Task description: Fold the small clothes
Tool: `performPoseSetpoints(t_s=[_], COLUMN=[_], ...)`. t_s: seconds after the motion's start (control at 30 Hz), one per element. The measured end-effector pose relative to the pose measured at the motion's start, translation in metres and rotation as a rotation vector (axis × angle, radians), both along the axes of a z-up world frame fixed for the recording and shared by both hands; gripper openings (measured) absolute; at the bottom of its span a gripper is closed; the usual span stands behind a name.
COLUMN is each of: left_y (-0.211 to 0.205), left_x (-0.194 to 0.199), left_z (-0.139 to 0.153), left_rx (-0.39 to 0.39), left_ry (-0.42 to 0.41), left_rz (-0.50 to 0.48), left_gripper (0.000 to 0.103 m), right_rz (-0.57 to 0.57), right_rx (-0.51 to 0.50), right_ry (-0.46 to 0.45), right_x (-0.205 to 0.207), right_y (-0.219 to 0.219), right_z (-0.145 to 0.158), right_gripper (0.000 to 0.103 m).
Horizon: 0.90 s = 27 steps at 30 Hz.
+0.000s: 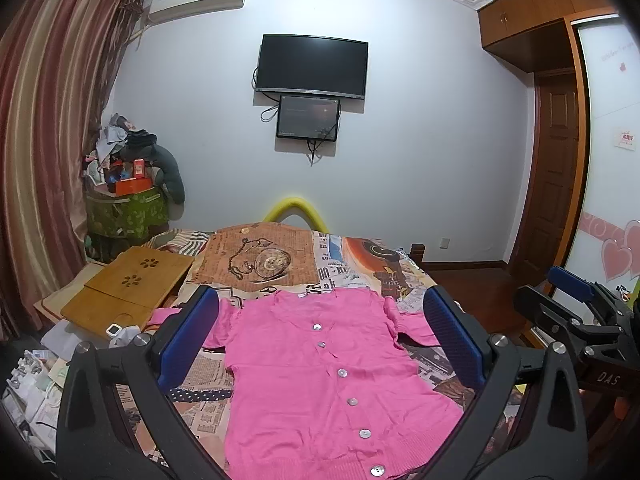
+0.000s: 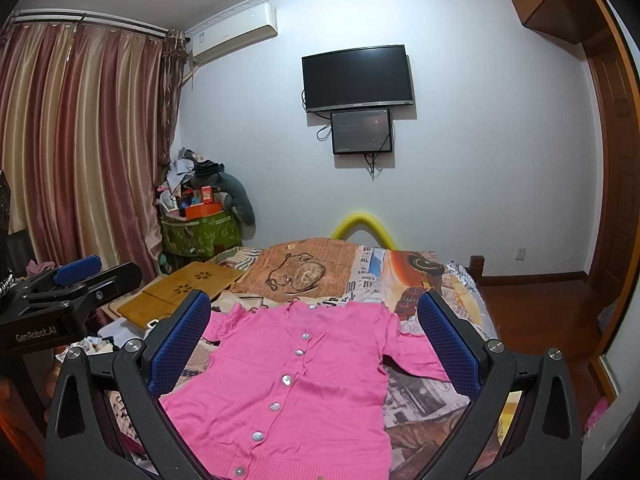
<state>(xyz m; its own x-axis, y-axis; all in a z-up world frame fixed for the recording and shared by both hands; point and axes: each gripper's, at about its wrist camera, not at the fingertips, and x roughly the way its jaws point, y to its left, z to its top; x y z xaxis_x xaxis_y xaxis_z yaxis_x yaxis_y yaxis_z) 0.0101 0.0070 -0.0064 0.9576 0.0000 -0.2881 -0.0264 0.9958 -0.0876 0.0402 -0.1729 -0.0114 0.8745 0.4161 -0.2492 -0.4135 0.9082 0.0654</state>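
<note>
A pink short-sleeved cardigan with a row of white buttons lies spread flat, front up, on the patterned bed cover; it also shows in the right wrist view. My left gripper is open and empty, held above the cardigan's near half. My right gripper is open and empty too, above the same garment. The right gripper shows at the right edge of the left wrist view. The left gripper shows at the left edge of the right wrist view.
A wooden lap desk lies on the bed's left side, with papers and clutter beside it. A green bin piled with things stands by the curtain. A yellow foam tube arches at the bed's far end. Wooden floor lies right.
</note>
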Motion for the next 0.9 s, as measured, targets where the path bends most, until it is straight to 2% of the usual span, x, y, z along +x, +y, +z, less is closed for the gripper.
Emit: performPoseSetpoints(t_s=[0.9], left_y=[-0.0022], left_x=[-0.001], left_z=[0.0019], left_rx=[0.001], left_ry=[-0.003], left_rz=[0.01], left_gripper=[0.103], right_rz=[0.0], right_rx=[0.003], right_ry=[0.005], right_x=[0.002], right_y=[0.0063], right_z=[-0.0069], right_gripper=[0.103])
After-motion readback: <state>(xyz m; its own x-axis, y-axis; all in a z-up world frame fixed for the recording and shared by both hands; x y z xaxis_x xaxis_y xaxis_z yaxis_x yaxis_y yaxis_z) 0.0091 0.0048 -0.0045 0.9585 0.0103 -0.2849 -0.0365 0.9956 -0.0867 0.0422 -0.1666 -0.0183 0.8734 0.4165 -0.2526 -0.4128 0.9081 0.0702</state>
